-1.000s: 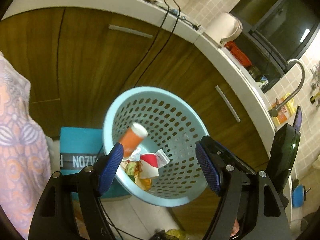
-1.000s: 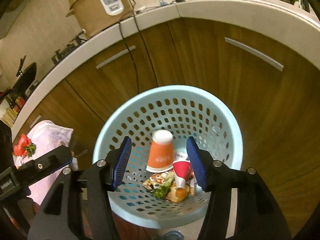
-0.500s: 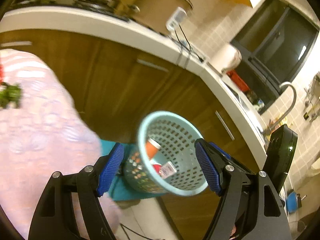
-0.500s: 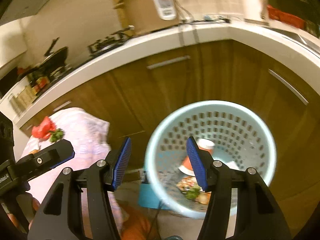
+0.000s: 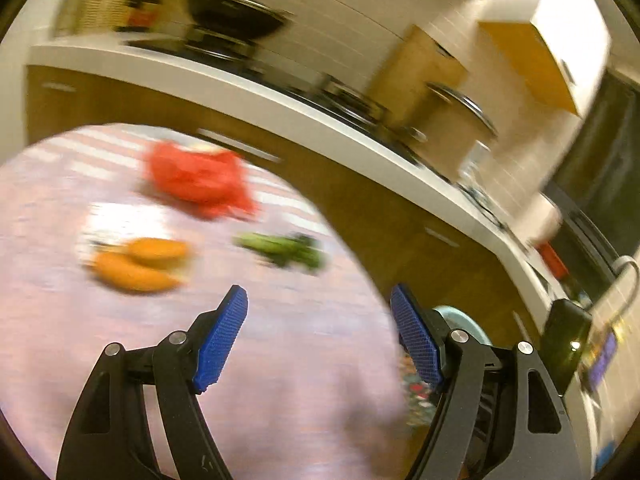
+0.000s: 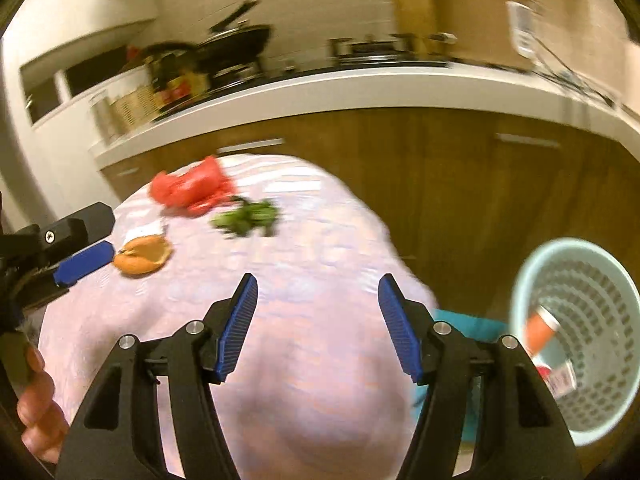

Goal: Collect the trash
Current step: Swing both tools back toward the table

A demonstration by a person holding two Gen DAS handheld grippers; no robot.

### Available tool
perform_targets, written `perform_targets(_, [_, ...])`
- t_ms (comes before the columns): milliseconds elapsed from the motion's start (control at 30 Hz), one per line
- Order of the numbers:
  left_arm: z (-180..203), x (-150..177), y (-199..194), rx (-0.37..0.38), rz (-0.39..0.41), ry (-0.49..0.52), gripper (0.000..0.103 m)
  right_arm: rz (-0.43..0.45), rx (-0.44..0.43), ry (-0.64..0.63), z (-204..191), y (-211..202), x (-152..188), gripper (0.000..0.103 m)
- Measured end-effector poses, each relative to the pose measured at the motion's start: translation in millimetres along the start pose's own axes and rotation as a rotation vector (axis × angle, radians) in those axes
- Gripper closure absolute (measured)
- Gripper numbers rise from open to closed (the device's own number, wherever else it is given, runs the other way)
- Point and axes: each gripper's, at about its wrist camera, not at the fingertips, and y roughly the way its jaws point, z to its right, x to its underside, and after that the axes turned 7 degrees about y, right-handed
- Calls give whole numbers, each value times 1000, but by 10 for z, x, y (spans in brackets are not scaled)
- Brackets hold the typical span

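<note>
Looking along the left gripper point(image 5: 319, 312), its blue-padded jaws stand wide apart with nothing between them, above a table covered in a pale pink patterned cloth point(image 5: 280, 380). Ahead of the fingertips, blurred, lie three pieces of trash: an orange peel or bread-like piece point(image 5: 138, 262) to the left and nearest, a green leafy scrap point(image 5: 286, 250) just beyond the gap of the jaws, and a crumpled red plastic bag point(image 5: 200, 180) farthest back. Behind the right jaw a sliver of the light blue perforated basket point(image 5: 460, 320) shows, below the table edge by the wooden cabinets point(image 5: 400, 208). From the right wrist view, the right gripper point(image 6: 318, 292) holds nothing and its jaws have just been opening; they hang over the same cloth point(image 6: 304, 380). The red bag point(image 6: 190, 186) and green scrap point(image 6: 248, 218) lie ahead and to the left of the jaws, the orange piece point(image 6: 142, 258) further left, just beside the left gripper's blue pad point(image 6: 82, 268). The basket point(image 6: 520, 292) stands off to the right, on the floor, with an orange paper cup point(image 6: 540, 330) and other wrappers inside.
</note>
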Motion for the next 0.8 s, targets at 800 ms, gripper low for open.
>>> perform_targets(800, [-973, 6, 424, 57, -120, -94, 30, -136, 16, -119, -565, 593, 136, 41])
